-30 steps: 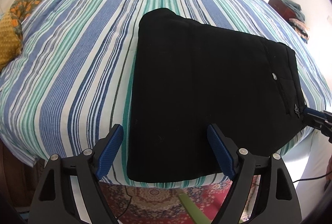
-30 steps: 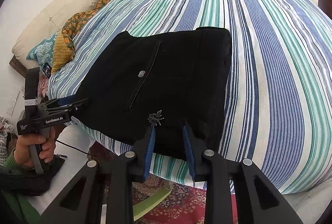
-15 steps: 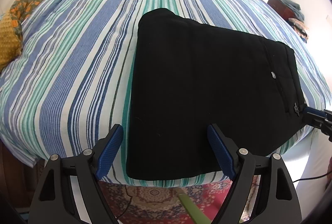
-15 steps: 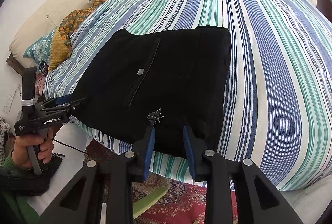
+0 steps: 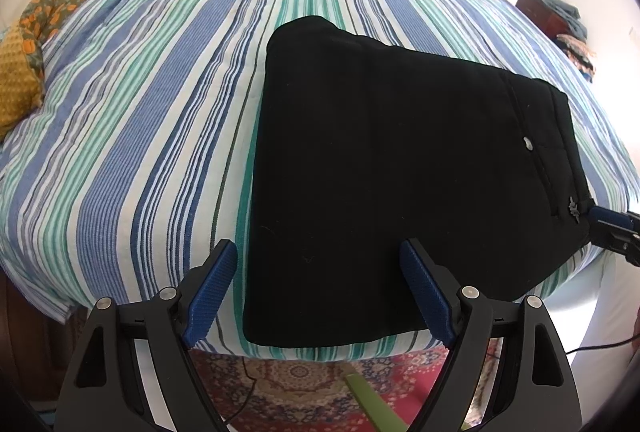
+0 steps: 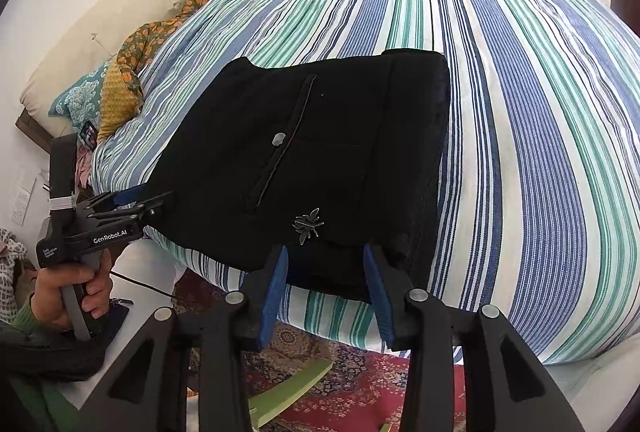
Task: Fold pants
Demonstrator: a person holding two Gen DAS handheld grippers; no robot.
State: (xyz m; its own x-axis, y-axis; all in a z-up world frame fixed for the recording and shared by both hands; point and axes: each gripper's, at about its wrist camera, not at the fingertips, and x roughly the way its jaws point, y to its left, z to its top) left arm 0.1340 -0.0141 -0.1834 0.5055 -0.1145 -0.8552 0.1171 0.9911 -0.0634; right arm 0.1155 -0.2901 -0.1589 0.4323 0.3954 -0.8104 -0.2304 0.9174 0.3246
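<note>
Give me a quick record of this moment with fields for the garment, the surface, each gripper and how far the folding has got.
garment: black pants, folded into a flat rectangle, metal charm at the near corner
surface: striped bedspread, pants near the bed's front edge
left gripper: jaws wide open, above the pants' near edge, holding nothing
right gripper: jaws have just been opening, astride the near corner below the charm, pads not pressing
progress: fold looks done, both grippers letting go

left claw (image 5: pixel 318 294) wide open, right claw (image 6: pixel 325 286) opening
</note>
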